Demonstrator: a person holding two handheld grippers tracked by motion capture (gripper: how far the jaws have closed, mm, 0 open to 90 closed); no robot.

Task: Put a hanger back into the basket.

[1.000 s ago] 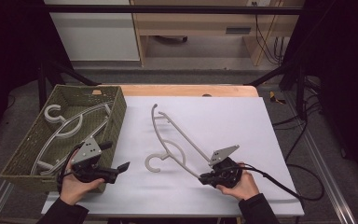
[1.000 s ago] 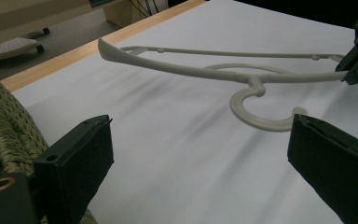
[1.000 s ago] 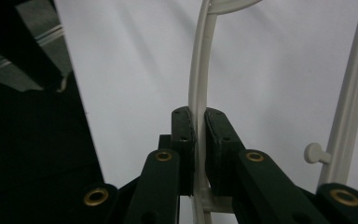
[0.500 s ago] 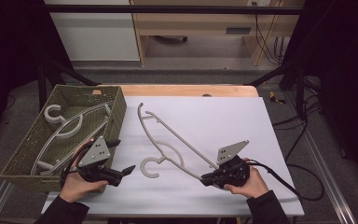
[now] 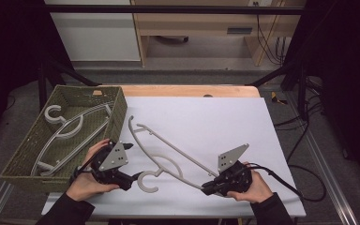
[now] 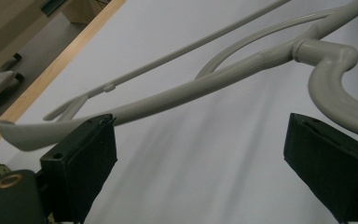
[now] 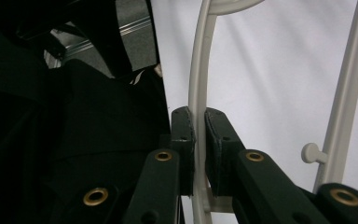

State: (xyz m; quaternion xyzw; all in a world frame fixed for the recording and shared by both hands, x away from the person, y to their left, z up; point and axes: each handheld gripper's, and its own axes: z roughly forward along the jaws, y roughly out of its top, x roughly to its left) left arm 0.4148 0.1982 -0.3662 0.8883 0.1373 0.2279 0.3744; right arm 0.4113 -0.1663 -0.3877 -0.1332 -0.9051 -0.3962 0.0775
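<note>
— Grey plastic, that hanger (image 5: 166, 152); where does it lie?

— On the white table (image 5: 225, 122), just right of the green basket (image 5: 28, 154), which holds two more hangers (image 5: 68, 133). Its long axis runs from about ten o'clock, near the basket's corner, down to four o'clock in the high view.

— Who has it?

— The right gripper (image 5: 207, 186) is clamped on the four o'clock end; its own view shows the thin arm pinched between the pads (image 7: 187, 135). The left gripper (image 5: 132, 161) stands with jaws wide apart, gripping nothing.

— Which way does the hook point?

— Toward six o'clock, at the person, curling just right of the left gripper.

— So the left hand is nearer the free end?

— Yes. In the left gripper view, the hanger's ten o'clock arm crosses just above the jaws, tip by the left pad (image 6: 81, 156), hook (image 6: 340, 88) above the right one. A small push forward should likely bring that arm between them.
</note>
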